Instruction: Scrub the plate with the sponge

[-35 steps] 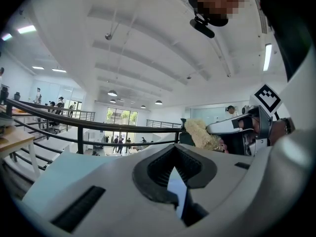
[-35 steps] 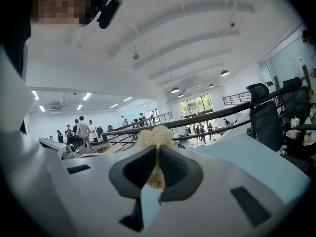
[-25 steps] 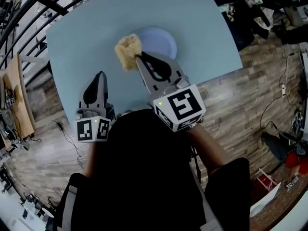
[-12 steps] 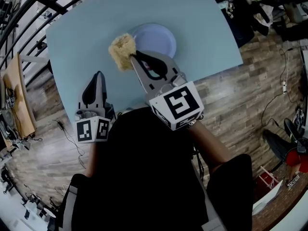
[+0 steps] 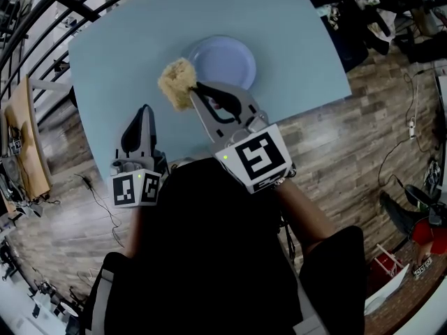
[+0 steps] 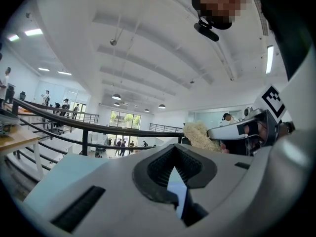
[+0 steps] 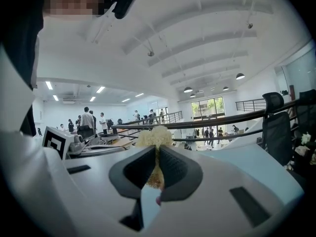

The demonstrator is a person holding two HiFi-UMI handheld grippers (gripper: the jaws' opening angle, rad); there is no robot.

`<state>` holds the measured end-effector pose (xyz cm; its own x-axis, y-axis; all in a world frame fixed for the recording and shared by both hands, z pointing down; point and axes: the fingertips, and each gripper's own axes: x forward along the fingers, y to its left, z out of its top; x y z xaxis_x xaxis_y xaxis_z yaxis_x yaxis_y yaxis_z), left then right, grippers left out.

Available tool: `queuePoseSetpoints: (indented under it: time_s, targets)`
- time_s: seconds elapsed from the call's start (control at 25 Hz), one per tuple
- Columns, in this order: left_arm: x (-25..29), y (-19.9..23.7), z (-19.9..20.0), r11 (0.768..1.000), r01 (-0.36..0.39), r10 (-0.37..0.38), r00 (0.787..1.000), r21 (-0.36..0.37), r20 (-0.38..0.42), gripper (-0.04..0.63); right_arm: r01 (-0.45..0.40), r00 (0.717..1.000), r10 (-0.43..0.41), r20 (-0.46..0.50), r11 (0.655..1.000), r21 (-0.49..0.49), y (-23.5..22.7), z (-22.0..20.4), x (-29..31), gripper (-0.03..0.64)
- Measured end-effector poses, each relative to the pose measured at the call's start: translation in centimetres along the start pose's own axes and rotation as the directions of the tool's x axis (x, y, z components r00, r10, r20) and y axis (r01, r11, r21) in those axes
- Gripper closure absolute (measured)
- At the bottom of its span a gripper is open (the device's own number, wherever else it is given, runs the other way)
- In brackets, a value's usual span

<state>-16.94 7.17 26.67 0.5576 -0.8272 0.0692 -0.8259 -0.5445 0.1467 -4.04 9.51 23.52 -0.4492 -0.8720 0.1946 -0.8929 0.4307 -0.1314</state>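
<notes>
Our right hand-held gripper (image 5: 197, 91) is clamped on the sponge (image 5: 177, 82); the plate (image 5: 225, 61) lies at its two o'clock (left hand-held gripper (image 5: 143, 114) closed, empty, farther off).

Bright, even light from ceiling lamps (image 7: 187, 89) and windows (image 7: 207, 107) (blown white), with fisheye bending and dark corners.

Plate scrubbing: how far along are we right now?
Done: the right gripper is shut on the sponge. In hand: the sponge hangs at the near-left rim of the plate; whether it touches cannot be told. Left: scrubbing across the plate, whose bare face shows no suds. The left gripper is shut, empty, apart from the plate.
</notes>
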Motion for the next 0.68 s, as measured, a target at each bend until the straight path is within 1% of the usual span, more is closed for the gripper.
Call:
queuePoseSetpoints:
  time_s: [0.4, 0.68]
  targets:
    - [-0.22, -0.13, 0.09, 1.0, -0.005, 0.005, 1.0, 0.006, 0.008, 0.594, -0.013, 1.0, 0.013, -0.027, 1.0, 0.0, 0.18, -0.05, -0.36, 0.591]
    - [-0.55, 0.26, 0.41, 1.0, -0.01, 0.01, 1.0, 0.003, 0.009, 0.594, -0.005, 1.0, 0.005, 0.001, 1.0, -0.009, 0.31, 0.15, -0.09, 0.591]
